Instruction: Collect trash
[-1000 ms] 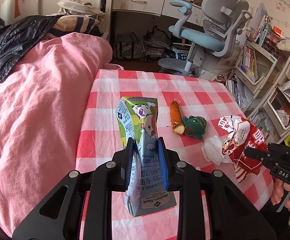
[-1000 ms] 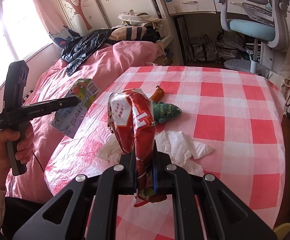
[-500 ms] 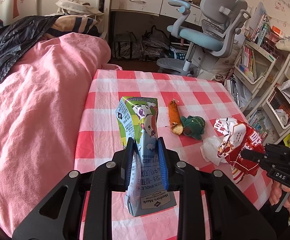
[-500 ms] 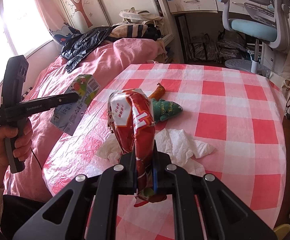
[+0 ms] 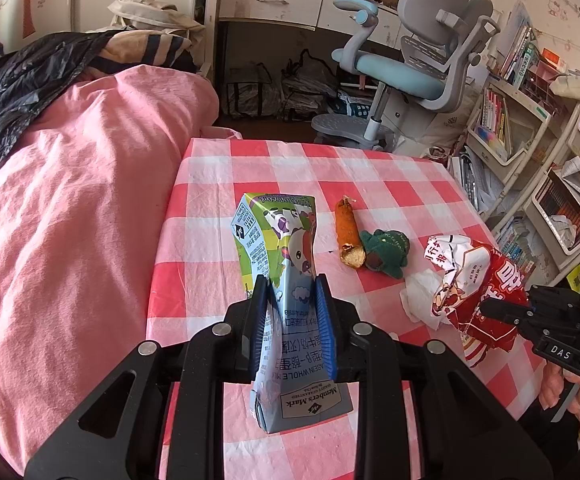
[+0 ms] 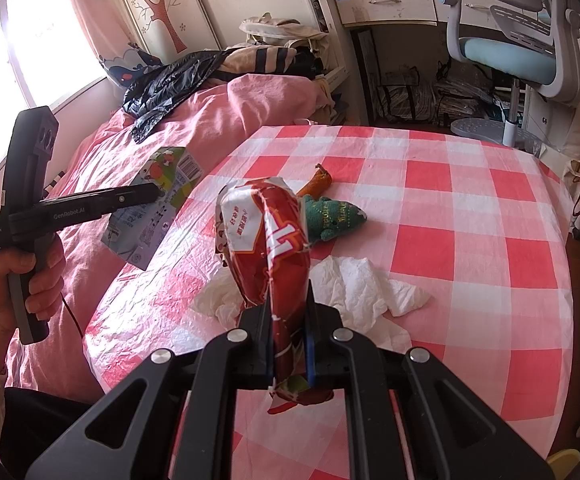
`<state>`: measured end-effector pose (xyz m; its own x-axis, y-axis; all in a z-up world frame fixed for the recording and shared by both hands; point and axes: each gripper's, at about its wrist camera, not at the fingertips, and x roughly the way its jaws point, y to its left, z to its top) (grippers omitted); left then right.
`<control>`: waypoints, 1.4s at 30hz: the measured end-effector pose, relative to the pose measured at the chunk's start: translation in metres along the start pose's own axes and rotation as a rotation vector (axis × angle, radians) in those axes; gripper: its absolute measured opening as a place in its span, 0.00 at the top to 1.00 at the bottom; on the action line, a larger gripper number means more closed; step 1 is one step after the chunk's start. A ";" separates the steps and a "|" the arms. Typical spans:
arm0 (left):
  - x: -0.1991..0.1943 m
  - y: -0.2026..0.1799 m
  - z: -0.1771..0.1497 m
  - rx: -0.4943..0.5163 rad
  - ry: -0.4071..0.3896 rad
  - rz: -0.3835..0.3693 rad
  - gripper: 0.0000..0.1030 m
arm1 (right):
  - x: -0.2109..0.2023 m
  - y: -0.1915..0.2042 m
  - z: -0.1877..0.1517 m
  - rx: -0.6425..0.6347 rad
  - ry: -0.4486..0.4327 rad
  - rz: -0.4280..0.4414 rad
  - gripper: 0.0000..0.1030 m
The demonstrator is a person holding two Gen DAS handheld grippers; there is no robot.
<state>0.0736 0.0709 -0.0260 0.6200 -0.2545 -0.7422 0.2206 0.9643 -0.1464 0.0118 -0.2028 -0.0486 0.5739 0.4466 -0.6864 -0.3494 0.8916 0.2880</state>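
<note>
Left gripper (image 5: 292, 322): matte black body, two angular arms with triangular cut-outs, each arm fitted with round silver screws. Fingers (image 5: 325, 328) carry ribbed blue pads. In the right wrist view the same unit shows a black pistol handle with a grey front strip, white "GenRobot.AI" lettering on its side, an upright black camera block with round lenses, and a thin black cable below the left hand (image 6: 13, 292). A pale cream sleeve cuff shows at the wrist.

Right gripper (image 6: 287, 342): identical black frame, silver screws, blue pads; a white "DAS" label shows in the left wrist view.
</note>
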 end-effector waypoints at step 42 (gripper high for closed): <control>0.129 -0.580 -0.166 0.667 0.423 -0.510 0.57 | -0.247 -0.299 -0.295 0.649 -0.075 -0.584 0.52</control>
<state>-0.0992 -0.5090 -0.1451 0.0332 -0.4604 -0.8871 0.8570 0.4698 -0.2117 -0.2440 -0.6015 -0.1619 0.5846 -0.1113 -0.8036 0.4929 0.8355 0.2429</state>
